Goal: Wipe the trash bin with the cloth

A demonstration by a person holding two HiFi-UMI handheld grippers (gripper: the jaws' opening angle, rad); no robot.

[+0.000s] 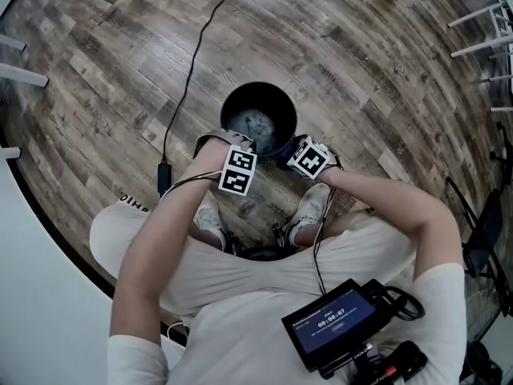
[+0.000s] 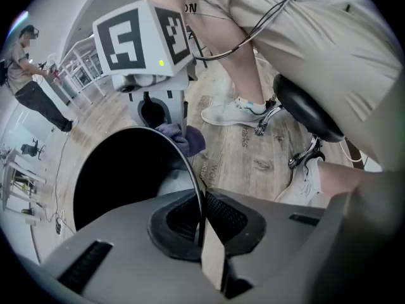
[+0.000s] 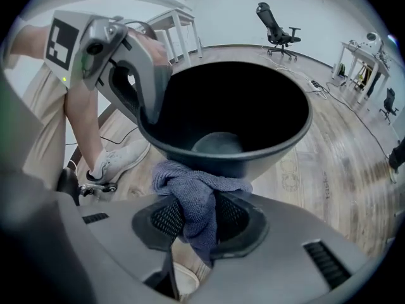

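Even, diffuse indoor light with no single strong source. Shadows on the wood floor (image 1: 361, 70) are soft and faint. All three views show strong fisheye curvature, with floorboards bending toward the edges and black vignetted corners. The inside of the trash bin (image 3: 228, 113) reads almost black. The near foreground of both gripper views is soft-focused, and the far walls look pale and slightly washed out.

The round black trash bin (image 1: 232, 107) stands upright and open. The bunched grey-blue cloth (image 3: 193, 192) seemingly touches its outer wall.
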